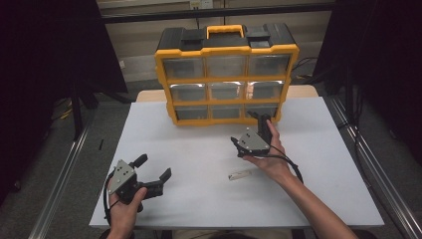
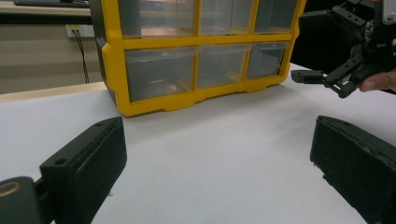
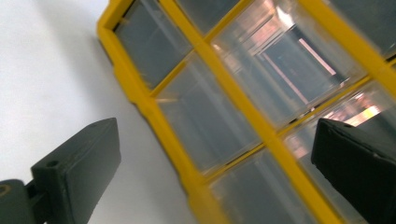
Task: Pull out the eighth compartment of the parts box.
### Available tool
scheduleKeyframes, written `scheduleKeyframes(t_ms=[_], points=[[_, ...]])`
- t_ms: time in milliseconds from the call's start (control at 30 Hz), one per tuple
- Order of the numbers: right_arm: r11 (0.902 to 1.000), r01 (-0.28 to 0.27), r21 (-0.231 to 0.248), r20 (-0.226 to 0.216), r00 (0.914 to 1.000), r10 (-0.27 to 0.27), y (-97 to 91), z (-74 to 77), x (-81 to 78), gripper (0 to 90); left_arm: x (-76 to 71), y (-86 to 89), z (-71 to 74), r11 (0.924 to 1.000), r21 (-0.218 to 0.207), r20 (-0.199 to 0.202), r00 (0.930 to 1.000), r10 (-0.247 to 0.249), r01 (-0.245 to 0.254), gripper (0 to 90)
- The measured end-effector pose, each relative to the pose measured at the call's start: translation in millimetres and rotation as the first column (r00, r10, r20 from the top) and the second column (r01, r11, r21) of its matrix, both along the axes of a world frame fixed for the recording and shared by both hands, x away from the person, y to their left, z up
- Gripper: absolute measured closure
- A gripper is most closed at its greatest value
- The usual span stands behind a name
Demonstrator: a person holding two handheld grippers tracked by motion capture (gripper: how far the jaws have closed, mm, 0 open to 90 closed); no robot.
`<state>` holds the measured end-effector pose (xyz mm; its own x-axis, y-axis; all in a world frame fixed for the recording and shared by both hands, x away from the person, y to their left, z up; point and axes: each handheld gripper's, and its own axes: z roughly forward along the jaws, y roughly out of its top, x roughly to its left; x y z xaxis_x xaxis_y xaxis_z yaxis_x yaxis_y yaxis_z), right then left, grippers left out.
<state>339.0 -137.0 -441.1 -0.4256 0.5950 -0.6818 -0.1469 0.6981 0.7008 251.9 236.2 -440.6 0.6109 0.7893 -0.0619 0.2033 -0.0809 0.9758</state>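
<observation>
A yellow-and-black drawer organiser [image 1: 226, 74] with three rows of three clear drawers and a yellow carry handle on top stands upright at the far middle of the white worktop [image 1: 199, 149], its drawer fronts facing the person. The left tongs [image 1: 155, 168] sit at the near left of the worktop, held in the left hand [image 1: 124, 209], their jaws spread wide apart with nothing between them; in the left gripper view they frame bare worktop, with the organiser's bottom rows well ahead. The right tongs [image 1: 263, 118], held in the right hand [image 1: 271, 159], reach towards the organiser's lower right corner, close to the bottom-right drawer; the right gripper view, tilted, looks straight onto the clear drawer fronts with both jaws set wide apart and empty. Whether they touch the organiser I cannot tell. A small pale flat piece [image 1: 240, 174] lies on the worktop just beside the right hand, too small to identify.
</observation>
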Motion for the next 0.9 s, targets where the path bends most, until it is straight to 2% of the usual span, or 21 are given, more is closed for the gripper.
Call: scheduleKeyframes(t_ms=[67,133,200,300,400,433,767,867,900], points=[[0.9999,-0.011,-0.012,0.012,0.9999,0.011,1.7,1.3,3.1,2.7,0.2,0.0,-0.1,1.0,0.001,0.0,1.0,0.0,0.0,3.9],[0.9984,-0.002,-0.057,0.03,0.9995,0.004,3.8,1.1,4.2,7.7,0.3,0.1,-0.1,1.0,0.005,0.0,1.0,-0.001,0.001,3.9],[0.9967,-0.018,-0.079,0.028,0.9994,0.02,6.7,-0.1,6.9,7.6,0.1,-0.3,0.2,1.0,0.0,0.0,1.0,-0.006,0.006,3.9],[0.994,-0.001,-0.11,0.048,0.9988,0.006,9.6,-3.0,10.8,7.8,-0.2,-0.3,0.3,1.0,0.003,0.002,1.0,-0.009,0.009,3.9],[0.9845,0.023,-0.174,0.105,0.9945,-0.005,12.6,-6.6,15.4,9.0,-0.1,-0.4,0.2,0.9999,0.009,0.005,1.0,-0.007,0.007,3.9],[0.9807,0.028,-0.194,0.111,0.9937,-0.006,13.5,-7.9,16.8,9.2,0.2,-0.8,0.0,0.9999,0.002,0.001,0.9999,-0.016,0.016,3.9],[0.9599,0.07,-0.271,0.133,0.9905,-0.035,15.8,-15.2,33.3,10.8,0.4,-0.3,0.0,0.9999,0.004,0.001,0.9999,-0.016,0.016,3.9],[0.9453,0.088,-0.314,0.152,0.9875,-0.041,14.0,-15.8,39.5,12.2,0.3,-0.7,0.0,1.0,0.004,-0.002,1.0,-0.009,0.009,3.9],[0.9433,0.092,-0.319,0.163,0.9858,-0.041,13.6,-15.6,41.2,12.7,0.4,-0.7,0.1,1.0,0.003,0.001,1.0,-0.008,0.008,3.9]])
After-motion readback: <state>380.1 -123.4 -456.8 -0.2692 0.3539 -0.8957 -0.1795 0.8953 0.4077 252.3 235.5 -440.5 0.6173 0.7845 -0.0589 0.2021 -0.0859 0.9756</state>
